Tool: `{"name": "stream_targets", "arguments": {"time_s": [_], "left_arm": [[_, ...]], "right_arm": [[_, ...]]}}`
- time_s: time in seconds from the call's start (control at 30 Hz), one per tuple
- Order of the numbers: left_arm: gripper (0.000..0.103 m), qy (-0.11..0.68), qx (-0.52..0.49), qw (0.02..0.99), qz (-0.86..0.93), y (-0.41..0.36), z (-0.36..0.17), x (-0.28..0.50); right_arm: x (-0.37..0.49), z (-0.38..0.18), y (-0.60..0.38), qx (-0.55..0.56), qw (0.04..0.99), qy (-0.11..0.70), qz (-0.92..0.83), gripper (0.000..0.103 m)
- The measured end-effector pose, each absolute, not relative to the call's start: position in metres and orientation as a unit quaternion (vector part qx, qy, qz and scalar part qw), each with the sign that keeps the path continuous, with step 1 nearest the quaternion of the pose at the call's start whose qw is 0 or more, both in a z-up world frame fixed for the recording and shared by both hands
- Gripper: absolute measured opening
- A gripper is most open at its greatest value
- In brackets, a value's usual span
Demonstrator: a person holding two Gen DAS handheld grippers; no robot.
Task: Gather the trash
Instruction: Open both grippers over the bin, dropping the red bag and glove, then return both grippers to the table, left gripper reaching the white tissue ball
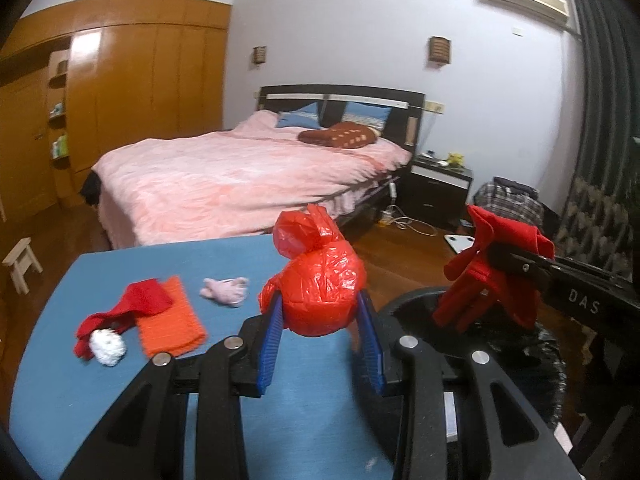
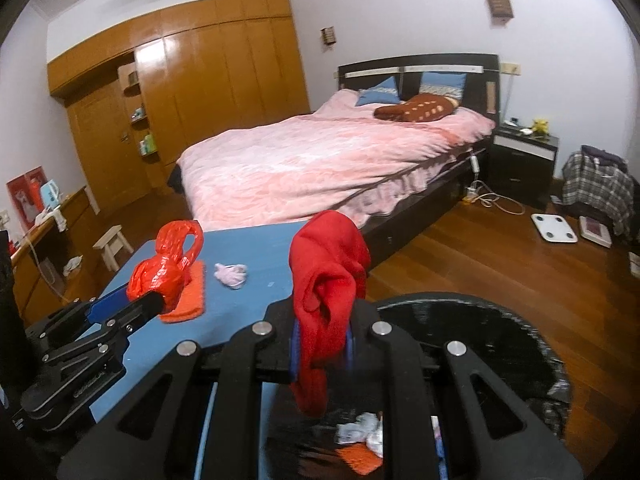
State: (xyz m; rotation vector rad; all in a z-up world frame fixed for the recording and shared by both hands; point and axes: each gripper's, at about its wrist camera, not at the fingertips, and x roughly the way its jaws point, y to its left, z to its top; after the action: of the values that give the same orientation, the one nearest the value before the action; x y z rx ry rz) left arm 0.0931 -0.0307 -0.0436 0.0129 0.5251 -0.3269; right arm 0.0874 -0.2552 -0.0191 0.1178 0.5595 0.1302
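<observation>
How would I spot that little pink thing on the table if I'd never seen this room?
Find the blue table in front of the pink bed. Near its far edge, just right of the orange knitted cloth, lies the small pale pink crumpled wad. It is the only pink piece there; its neighbours are red, orange or white.

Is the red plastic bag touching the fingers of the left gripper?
Touching. In the left wrist view, the red plastic bag sits squeezed between the blue fingers of the left gripper, both sides pressing it.
</observation>
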Motion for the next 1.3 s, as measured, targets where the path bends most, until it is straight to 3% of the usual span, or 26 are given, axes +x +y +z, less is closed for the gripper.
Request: {"name": "stream_targets", "arguments": {"time_s": [0.73,0.93,1.0,1.07,1.13,1.23,1.3], "left_arm": [[0.036,0.272,0.051,0.921,-0.274,-0.143,-0.063,0.081],[0.038,0.287,0.051,0.911,-0.290,-0.156,-0.074,0.084],[0.044,0.293,0.048,0.908,-0.295,-0.156,-0.077,0.084],[0.057,0.295,0.044,0.908,-0.295,-0.155,-0.078,0.083],[0.060,0.295,0.044,0.910,-0.289,-0.151,-0.078,0.083],[0.065,0.296,0.040,0.913,-0.278,-0.142,-0.077,0.085],[0.069,0.292,0.042,0.917,-0.267,-0.135,-0.076,0.085]], "right_arm": [[0.047,-0.053,-0.358,0.077,0.950,0.299,-0.046,0.015],[0.044,-0.071,-0.368,0.081,0.944,0.314,-0.061,0.019],[0.044,-0.076,-0.371,0.082,0.942,0.318,-0.066,0.036],[0.044,-0.078,-0.373,0.083,0.942,0.317,-0.069,0.046],[0.043,-0.079,-0.373,0.083,0.942,0.317,-0.072,0.051],[0.040,-0.078,-0.372,0.083,0.944,0.311,-0.078,0.071],[0.039,-0.076,-0.372,0.081,0.945,0.305,-0.081,0.093]]}}
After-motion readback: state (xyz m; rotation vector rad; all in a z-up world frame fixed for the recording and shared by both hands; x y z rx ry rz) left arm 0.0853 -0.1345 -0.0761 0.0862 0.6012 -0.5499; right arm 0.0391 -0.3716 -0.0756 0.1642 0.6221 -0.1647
